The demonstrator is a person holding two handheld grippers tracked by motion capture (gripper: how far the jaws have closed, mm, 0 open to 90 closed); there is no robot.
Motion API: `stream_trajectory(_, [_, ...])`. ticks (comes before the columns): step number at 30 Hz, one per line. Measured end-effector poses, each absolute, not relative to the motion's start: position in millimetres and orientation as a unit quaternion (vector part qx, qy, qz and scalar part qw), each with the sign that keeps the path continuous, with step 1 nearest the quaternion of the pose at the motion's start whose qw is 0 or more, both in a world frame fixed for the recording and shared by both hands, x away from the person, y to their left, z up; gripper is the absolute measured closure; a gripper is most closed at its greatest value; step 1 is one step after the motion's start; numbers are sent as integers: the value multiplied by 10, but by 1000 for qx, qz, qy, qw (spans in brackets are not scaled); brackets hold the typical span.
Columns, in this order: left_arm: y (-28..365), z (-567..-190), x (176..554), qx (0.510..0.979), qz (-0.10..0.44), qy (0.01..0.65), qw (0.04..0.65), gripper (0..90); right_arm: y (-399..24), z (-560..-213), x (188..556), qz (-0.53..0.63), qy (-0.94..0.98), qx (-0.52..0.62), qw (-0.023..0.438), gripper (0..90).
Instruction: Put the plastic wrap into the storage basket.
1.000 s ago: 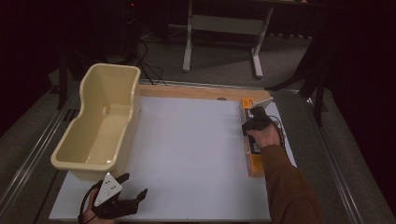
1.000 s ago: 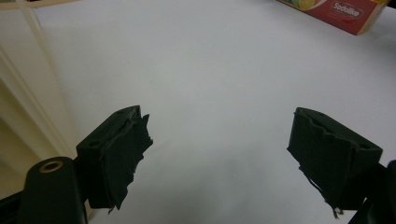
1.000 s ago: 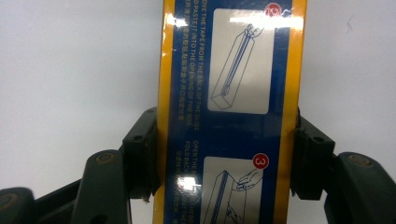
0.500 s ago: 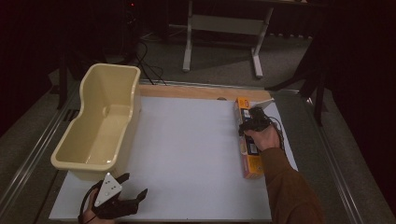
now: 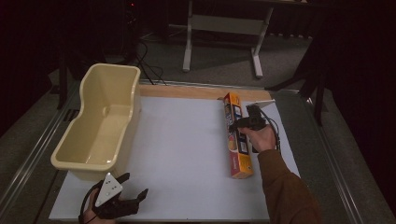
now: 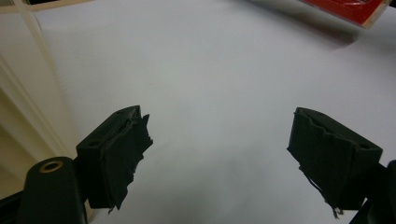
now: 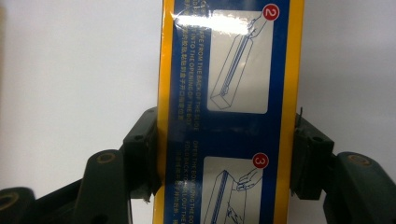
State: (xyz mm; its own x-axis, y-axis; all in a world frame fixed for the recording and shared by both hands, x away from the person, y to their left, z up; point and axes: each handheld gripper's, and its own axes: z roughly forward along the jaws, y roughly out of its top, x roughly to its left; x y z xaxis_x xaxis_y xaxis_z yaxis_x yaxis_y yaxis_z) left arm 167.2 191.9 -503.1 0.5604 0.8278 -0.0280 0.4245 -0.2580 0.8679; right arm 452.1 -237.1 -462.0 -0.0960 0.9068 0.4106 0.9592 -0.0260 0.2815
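A long yellow and blue box [image 5: 236,137] with printed instruction panels sits over the right side of the white board [image 5: 182,140]. My right gripper [image 5: 239,125] is shut on the box near its middle. In the right gripper view the box [image 7: 229,102] fills the space between the two black pads [image 7: 142,158], which press on its yellow edges. My left gripper [image 5: 133,186] rests at the board's near left corner, beside the tub, its jaws wide apart. The left gripper view has its pads [image 6: 119,158] over bare white board with nothing between them.
A cream plastic tub [image 5: 100,126] stands along the left edge of the board. A wooden strip [image 5: 187,92] runs along the board's far edge. Grey metal table legs [image 5: 189,42] stand on the floor beyond. A red edge of the box [image 6: 350,9] shows at the top right of the left gripper view.
The right hand has carried the box leftward and slightly up, away from the board's right edge; its far end now points more to the left. The left gripper has stayed put.
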Motion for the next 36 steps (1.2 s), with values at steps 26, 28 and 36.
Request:
stream_trajectory(26, [1924, -5029, 1671, 759, 225, 413, 451, 184, -1917, -4499, 4378, -364, -667, -633, 147, 392])
stream_trajectory(28, [1924, -5030, 1671, 759, 225, 413, 451, 184, -1893, -4487, 4368, -372, -663, -632, 152, 392])
stream_trajectory(36, [1925, -5027, 1668, 758, 225, 413, 451, 184, -1813, -4430, 4352, -397, -647, -628, 171, 393])
